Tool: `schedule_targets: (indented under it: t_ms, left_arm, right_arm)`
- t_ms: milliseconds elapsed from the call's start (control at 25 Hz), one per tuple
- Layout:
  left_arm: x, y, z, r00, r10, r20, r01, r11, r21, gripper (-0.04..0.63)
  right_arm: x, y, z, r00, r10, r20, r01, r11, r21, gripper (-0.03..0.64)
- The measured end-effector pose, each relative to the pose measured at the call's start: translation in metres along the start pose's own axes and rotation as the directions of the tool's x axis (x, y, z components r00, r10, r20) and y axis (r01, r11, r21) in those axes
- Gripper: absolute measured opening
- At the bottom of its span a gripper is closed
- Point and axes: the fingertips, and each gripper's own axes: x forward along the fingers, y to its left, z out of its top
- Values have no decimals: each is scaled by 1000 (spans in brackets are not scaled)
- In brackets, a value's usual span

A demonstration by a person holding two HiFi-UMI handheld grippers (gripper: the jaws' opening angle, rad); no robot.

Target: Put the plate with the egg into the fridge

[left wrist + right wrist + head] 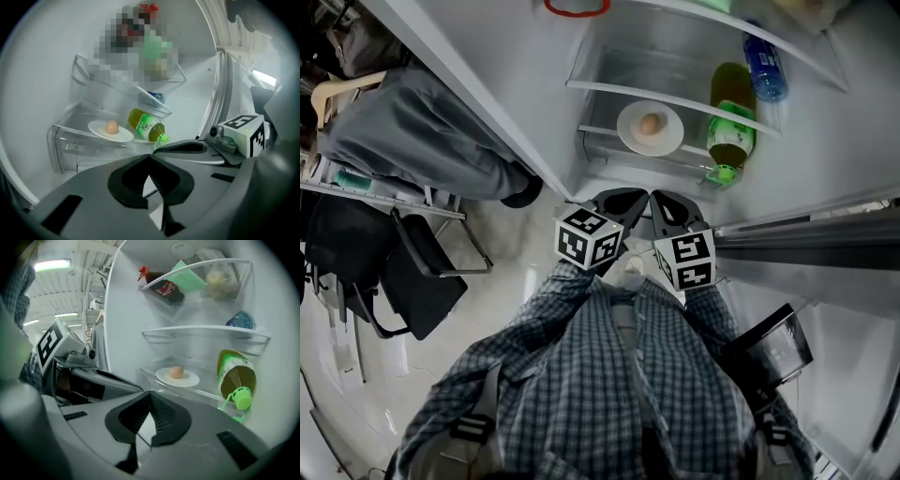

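A white plate with a brown egg rests on a glass shelf inside the open fridge. Both grippers hang just below the fridge opening, close side by side, well short of the plate. My left gripper is shut and holds nothing; my right gripper is likewise shut and empty. In the left gripper view the plate and egg lie beyond the closed jaws of the left gripper. The right gripper view shows the plate and egg past the right gripper.
A green drink bottle lies right of the plate, a blue-capped bottle on the shelf above. Higher shelves hold a sauce bottle and a green packet. The fridge door stands at the right. A seated person and black chair are left.
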Motion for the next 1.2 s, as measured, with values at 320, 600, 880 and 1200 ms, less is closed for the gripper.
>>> schedule_targets:
  t_ms: [320, 600, 880, 1200]
  left_arm:
    - [0, -2, -4, 1000, 16, -12, -16, 1000, 11, 6]
    - [-2, 1, -9, 999, 38, -28, -38, 999, 13, 6]
    - [-4, 1, -7, 999, 46, -13, -46, 999, 15, 6]
    - [-3, 1, -5, 999, 45, -6, -45, 999, 17, 6]
  right_arm:
    - [-8, -8, -5, 1000, -15, 5, 15, 999, 31, 6]
    - [-9, -8, -5, 1000, -10, 7, 9, 999, 39, 6]
    - [-8, -8, -10, 1000, -15, -5, 15, 1000, 17, 6]
    - [-7, -7, -10, 1000, -10, -17, 10, 999, 35, 6]
